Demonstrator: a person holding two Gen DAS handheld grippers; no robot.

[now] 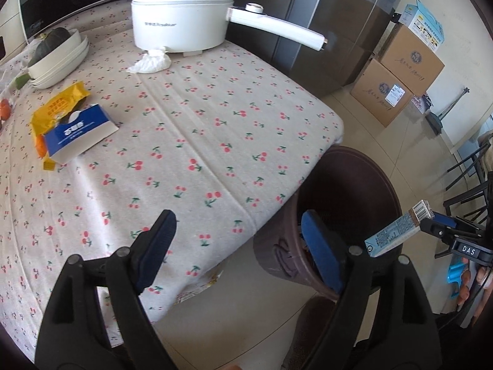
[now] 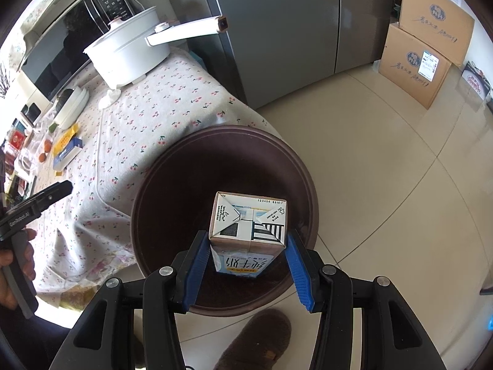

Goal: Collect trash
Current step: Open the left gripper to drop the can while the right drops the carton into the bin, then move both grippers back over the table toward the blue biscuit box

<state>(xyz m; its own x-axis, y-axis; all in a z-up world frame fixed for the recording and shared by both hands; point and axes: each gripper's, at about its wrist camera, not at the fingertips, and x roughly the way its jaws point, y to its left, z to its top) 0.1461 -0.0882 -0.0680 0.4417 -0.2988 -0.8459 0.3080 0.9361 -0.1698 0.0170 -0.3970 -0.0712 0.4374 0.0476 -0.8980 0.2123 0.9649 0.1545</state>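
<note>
A milk carton (image 2: 248, 225) hangs upright over the dark brown trash bin (image 2: 222, 166), with my right gripper (image 2: 246, 246) shut on it, blue pads against its two sides. In the left wrist view the same carton (image 1: 391, 234) shows at the right edge, held by the right gripper (image 1: 431, 223) beside the bin (image 1: 363, 166). My left gripper (image 1: 240, 240) stands wide open and holds nothing, one finger over the table's corner, the other over the bin's mouth. On the table lie a crumpled tissue (image 1: 151, 60), a blue tissue box (image 1: 80, 132) and a yellow packet (image 1: 58, 104).
A cherry-print cloth covers the table (image 1: 200, 129). At its far end stand a white pot (image 1: 181, 21) with a long handle and stacked bowls (image 1: 58, 61). Cardboard boxes (image 1: 397, 77) and a grey fridge (image 2: 292, 30) stand beyond. A brown slipper (image 2: 258, 339) lies by the bin.
</note>
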